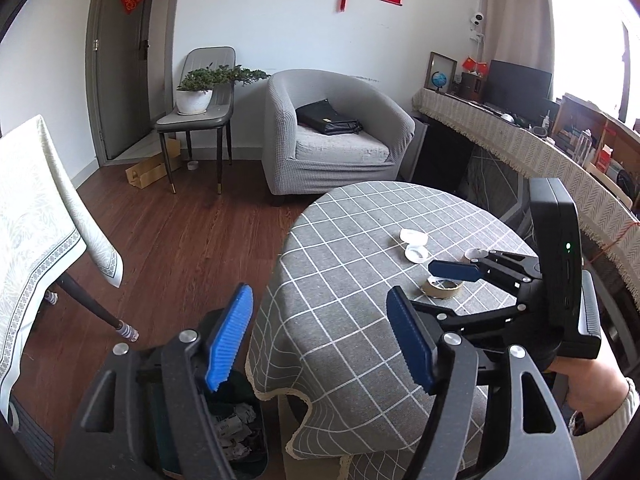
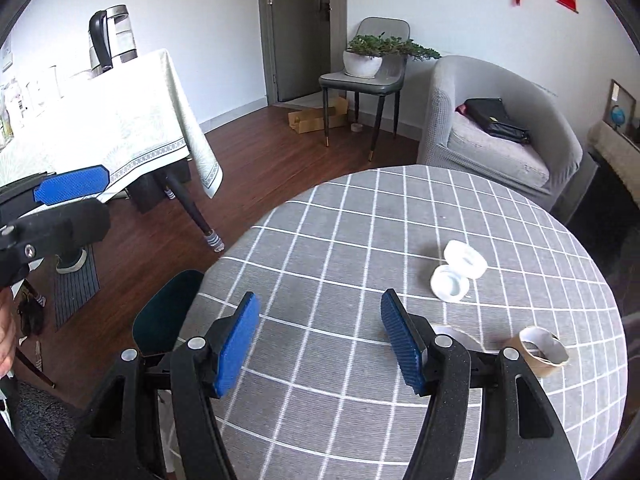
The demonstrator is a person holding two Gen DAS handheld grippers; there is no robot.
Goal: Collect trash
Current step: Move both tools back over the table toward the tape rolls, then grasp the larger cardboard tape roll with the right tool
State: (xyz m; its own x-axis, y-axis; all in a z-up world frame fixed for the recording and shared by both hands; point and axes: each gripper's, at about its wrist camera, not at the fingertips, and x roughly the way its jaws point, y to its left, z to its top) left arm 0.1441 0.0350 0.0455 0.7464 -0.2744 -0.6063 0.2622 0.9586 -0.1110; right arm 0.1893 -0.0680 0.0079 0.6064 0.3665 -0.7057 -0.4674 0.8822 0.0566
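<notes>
My left gripper (image 1: 320,340) is open with nothing between its blue pads. It hangs off the left edge of the round table (image 1: 340,280), over a dark green trash bin (image 1: 170,452) that holds crumpled paper (image 1: 236,428). On the checked cloth lie two white lids (image 1: 414,244), a tape roll (image 1: 444,286) and a paper cup (image 1: 474,254). My right gripper (image 2: 320,344) is open and empty above the cloth (image 2: 340,400). The white lids (image 2: 458,272) sit ahead to its right. The paper cup (image 2: 540,350) lies on its side further right. In the left wrist view the right gripper (image 1: 430,286) hovers by the tape roll.
A grey armchair (image 1: 336,136) with a black bag stands behind the table. Beside it is a chair with a potted plant (image 1: 200,92). A second table with a pale cloth (image 2: 120,128) stands to the left over wooden floor. The bin (image 2: 168,308) is tucked against the round table's left edge.
</notes>
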